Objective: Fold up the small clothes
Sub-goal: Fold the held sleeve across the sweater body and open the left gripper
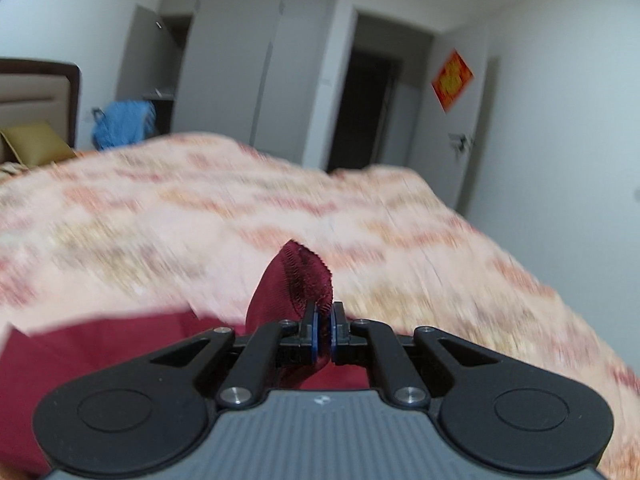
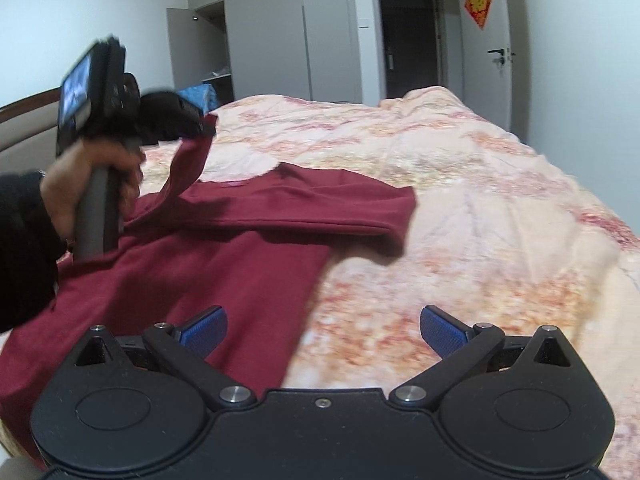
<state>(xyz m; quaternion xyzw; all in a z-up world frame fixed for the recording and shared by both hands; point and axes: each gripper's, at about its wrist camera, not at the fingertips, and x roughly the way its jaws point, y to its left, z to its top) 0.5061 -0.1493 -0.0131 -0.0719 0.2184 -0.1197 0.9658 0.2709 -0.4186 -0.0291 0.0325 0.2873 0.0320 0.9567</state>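
Pinching a hem corner of the maroon garment (image 1: 296, 280) between fingers pressed together, the left gripper (image 1: 323, 320) held that strip lifted off the bed (image 1: 400, 216), while the rest lay flat with its long axis running from about 7 o'clock toward 2 o'clock in the right wrist view. The right gripper (image 2: 323, 330) hovered with fingers spread and empty, the cloth's near edge at its 10 o'clock. Only the right view showed the sleeve (image 2: 320, 208) folded across and the person's hand (image 2: 94, 184) on the left handle; the left view showed the pinch itself.

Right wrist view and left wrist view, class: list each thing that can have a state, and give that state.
Left tongs: shut on the maroon garment's sleeve.
Right tongs: open, empty.
Maroon garment: partly folded on the bed, one sleeve lifted.
Wardrobe door: open.
Room door: open.
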